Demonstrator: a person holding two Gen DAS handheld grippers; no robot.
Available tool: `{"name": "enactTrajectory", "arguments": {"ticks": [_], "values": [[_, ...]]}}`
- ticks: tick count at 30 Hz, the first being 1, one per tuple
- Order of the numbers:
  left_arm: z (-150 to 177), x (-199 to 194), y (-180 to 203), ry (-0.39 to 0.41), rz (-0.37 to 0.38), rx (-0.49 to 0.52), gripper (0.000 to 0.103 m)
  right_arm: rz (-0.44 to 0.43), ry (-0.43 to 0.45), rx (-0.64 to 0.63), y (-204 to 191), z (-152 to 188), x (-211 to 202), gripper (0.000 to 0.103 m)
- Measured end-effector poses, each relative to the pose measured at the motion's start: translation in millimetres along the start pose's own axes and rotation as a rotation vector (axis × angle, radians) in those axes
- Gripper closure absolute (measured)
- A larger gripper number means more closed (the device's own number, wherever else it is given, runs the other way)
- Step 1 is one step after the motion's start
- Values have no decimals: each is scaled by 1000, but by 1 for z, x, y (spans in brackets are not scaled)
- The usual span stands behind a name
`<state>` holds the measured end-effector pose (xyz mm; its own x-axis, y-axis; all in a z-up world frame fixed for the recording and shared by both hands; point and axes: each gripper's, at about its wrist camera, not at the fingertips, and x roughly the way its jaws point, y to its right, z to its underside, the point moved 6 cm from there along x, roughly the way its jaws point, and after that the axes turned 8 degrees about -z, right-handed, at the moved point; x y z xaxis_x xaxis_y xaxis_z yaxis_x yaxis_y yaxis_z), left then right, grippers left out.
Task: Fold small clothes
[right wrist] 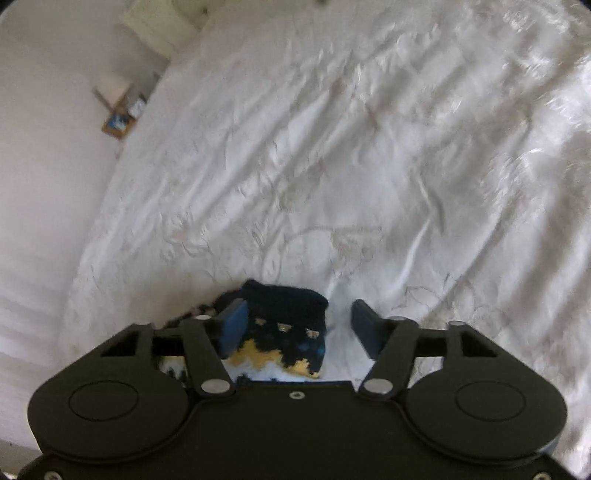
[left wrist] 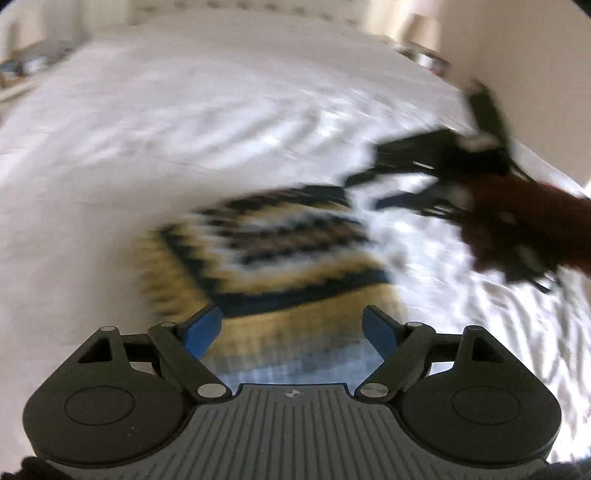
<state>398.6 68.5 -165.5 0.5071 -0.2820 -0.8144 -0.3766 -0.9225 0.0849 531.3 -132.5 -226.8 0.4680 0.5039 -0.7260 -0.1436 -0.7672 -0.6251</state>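
Note:
A small knitted garment (left wrist: 273, 254), yellow, white and dark blue, lies on the white bedspread (left wrist: 184, 129). In the left wrist view it is blurred and sits just ahead of my left gripper (left wrist: 293, 328), which is open and empty above its near edge. My right gripper (left wrist: 436, 173) shows there at the right, held by a hand beyond the garment's far right corner. In the right wrist view the right gripper (right wrist: 297, 325) is open, with the garment's dark blue end (right wrist: 284, 321) lying between and below its fingers.
The white bedspread (right wrist: 332, 166) is wrinkled and fills most of both views. A bedside table (right wrist: 120, 110) with small items stands by the wall at the bed's far left. A lamp (left wrist: 421, 33) stands at the far right.

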Motion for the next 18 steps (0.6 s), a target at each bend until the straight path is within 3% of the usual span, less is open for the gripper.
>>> {"name": "enactTrajectory", "arguments": {"ticks": [4,6,7,10,13,16,18], "values": [[19,35,43,-88,99,104,20,-5,-37,20,5,1,14,38],[36,51,50,-150,114,136,20,-29,-48,48,6,1,16,57],[43,56,52,-170,114,145,19,-36,-55,54,7,1,19,84],[52,59,48,-185,135,135,19,-36,-76,-10,-1,-2,22,88],[55,59,42,-186,151,129,19,32,-71,-114,-10,-15,25,89],[54,57,44,-185,154,130,19,48,-97,-106,-7,-19,34,88],[50,51,40,-177,163,100,19,63,-82,-140,-10,-16,33,76]]}}
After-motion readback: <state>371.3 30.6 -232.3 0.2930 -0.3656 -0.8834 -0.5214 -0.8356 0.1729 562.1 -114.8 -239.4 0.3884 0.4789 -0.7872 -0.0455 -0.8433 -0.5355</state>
